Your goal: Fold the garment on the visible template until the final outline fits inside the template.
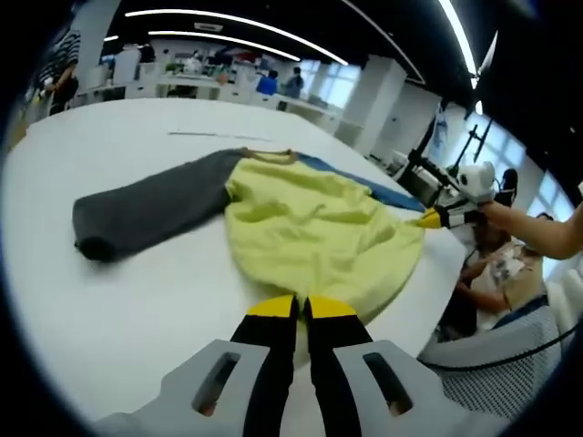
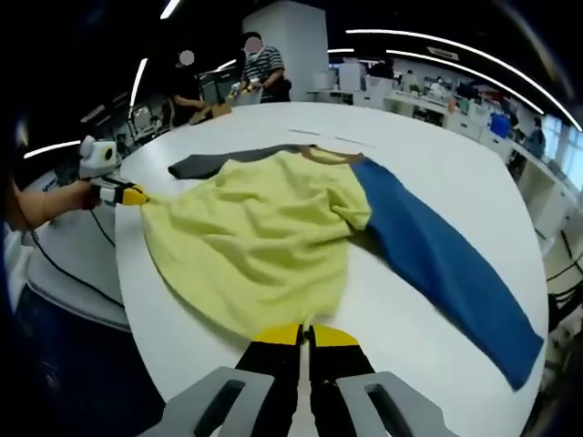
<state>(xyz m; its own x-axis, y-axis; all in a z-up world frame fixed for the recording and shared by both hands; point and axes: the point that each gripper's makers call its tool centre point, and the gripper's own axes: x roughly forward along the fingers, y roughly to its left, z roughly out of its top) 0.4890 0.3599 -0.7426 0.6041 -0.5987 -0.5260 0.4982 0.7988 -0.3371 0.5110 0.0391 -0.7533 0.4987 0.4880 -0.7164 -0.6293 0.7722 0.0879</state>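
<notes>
We have the garment (image 1: 310, 228) lying flat on the white bench (image 1: 137, 291): yellow body, grey sleeve (image 1: 146, 214) to one side, blue sleeve (image 2: 437, 255) to the other. The left tongs (image 1: 301, 308) are pressed together on the yellow hem at one corner; the right tongs (image 2: 305, 335) are likewise pinching the hem at the other corner. Each pair of tongs also shows at the edge of the other's view, nipped onto the fabric.

No template outline is clear to us under the cloth; we cannot tell where its borders run.

Risks, as we judge them:
- The hem lies close to the bench edge; a pull toward us could drag cloth over it.
- Uneven lifting of the two corners would skew the fold line.
- A thin pinch may slip, dropping one corner mid-fold.
- The sleeves may trail and bunch, spoiling the outline.
</notes>
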